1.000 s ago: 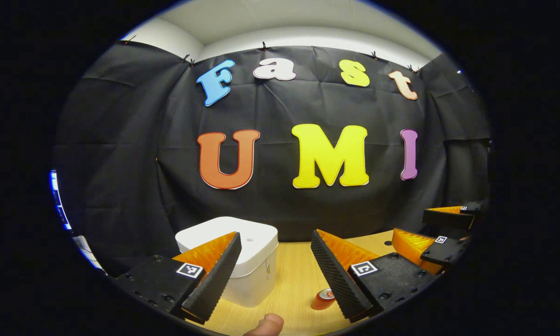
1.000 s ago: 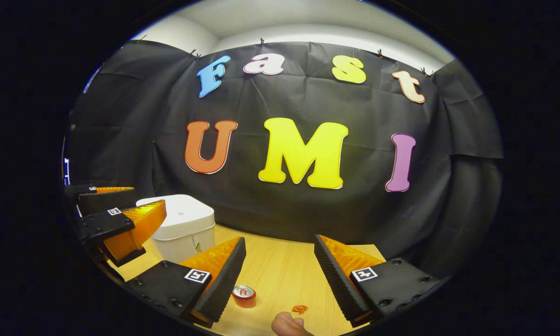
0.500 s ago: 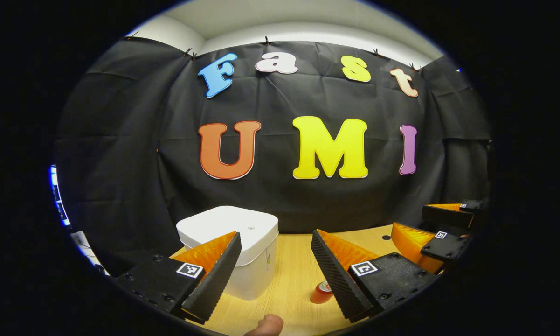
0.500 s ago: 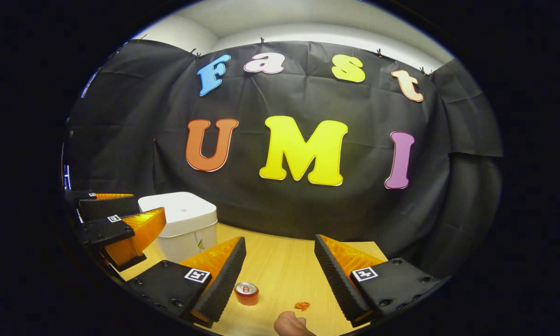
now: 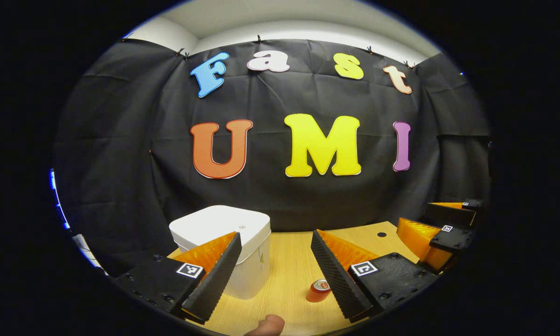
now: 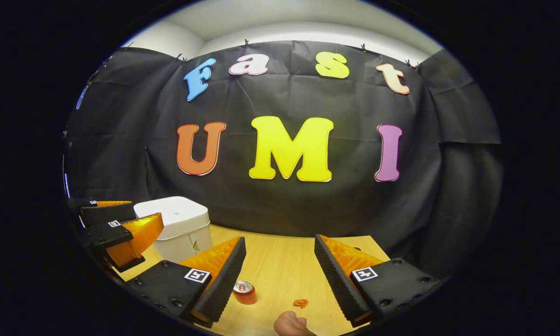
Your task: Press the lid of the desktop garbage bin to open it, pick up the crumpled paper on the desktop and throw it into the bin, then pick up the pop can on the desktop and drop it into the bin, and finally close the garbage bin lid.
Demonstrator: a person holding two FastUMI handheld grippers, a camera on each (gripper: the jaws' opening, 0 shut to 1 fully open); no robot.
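Bin point(image 5: 224, 242): lid down, behind left tool point(image 5: 275, 270) finger.
Can point(image 6: 245, 292): upright, between right tool point(image 6: 280, 275) fingers.
Tools: both wide, empty.

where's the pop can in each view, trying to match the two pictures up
Left gripper view: the pop can stands low and right of centre on the wooden desktop, against the inner edge of this gripper's right-hand finger.
Right gripper view: the pop can stands low and left of centre, beside this gripper's left-hand finger.
Shared landmark: the white garbage bin, lid closed, sits left of the can in both.
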